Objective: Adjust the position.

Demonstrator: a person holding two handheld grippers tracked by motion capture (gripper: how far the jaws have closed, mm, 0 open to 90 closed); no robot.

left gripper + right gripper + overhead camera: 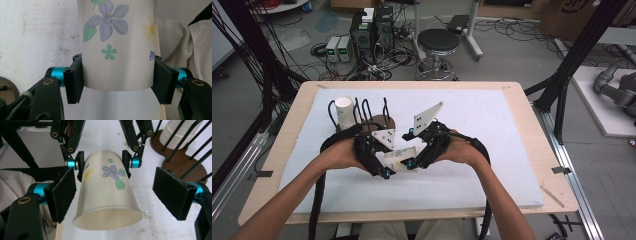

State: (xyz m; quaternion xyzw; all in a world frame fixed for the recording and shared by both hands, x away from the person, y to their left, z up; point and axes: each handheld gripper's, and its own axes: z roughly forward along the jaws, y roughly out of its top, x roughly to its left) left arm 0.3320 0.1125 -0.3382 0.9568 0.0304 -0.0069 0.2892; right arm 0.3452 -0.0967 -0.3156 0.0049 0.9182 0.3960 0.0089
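Pinching a flowered paper cup (117, 45) near its base, the left gripper (117, 82) has both black pads flat against the cup's sides. The cup is held off the white table (492, 130), lying roughly level, its open mouth turned toward the right gripper (115, 195). That gripper's jaws stand spread, one pad (61, 195) close beside the cup's wall, the other well clear of it.
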